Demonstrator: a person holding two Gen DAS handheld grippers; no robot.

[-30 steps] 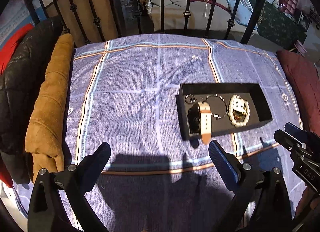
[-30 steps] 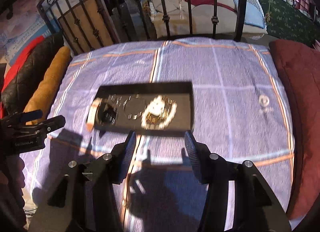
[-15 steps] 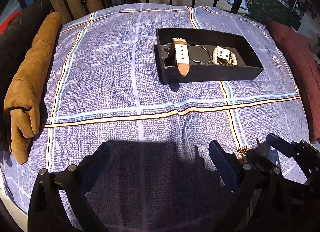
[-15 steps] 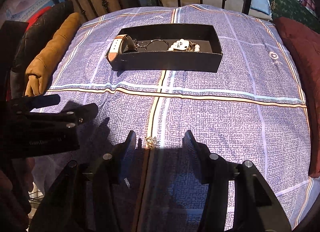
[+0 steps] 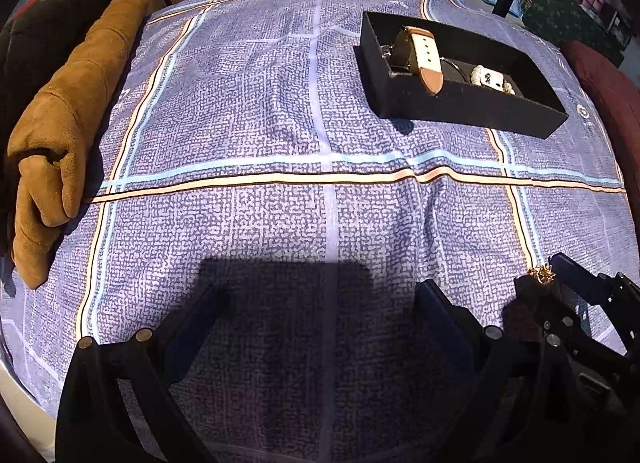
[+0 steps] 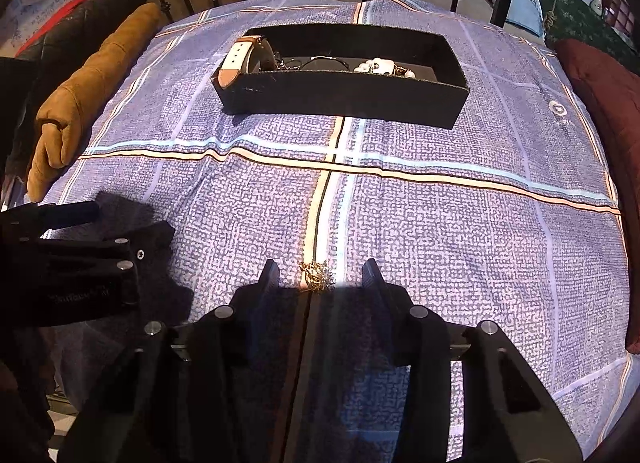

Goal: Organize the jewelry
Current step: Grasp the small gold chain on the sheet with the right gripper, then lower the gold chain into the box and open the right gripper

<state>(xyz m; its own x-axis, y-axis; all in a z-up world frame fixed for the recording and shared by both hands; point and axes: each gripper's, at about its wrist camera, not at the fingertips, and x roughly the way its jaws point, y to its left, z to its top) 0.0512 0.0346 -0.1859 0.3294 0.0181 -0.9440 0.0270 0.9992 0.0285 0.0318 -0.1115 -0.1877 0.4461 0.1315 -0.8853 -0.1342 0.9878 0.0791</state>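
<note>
A: Why does the right gripper sit so low over the cloth?

B: A small gold trinket lies loose there, right on the striped seam, between its jaws. The jaws have just been closing in, but gaps show on both sides, so they are apart and nothing is pinched yet.

A: And the tray?

B: Well beyond, farther up the cloth. It already holds the watch, whose strap hangs over the near wall, a thin ring and a bead bracelet. I judge the trinket is meant to join them.

A: What about the left gripper?

B: Wide apart and empty, over bare cloth just beside the right one. Probably it keeps out of the way or waits to steady something.

A: Any risk?

B: The trinket is tiny and flat on soft fabric; the pads may catch cloth with it.
</note>
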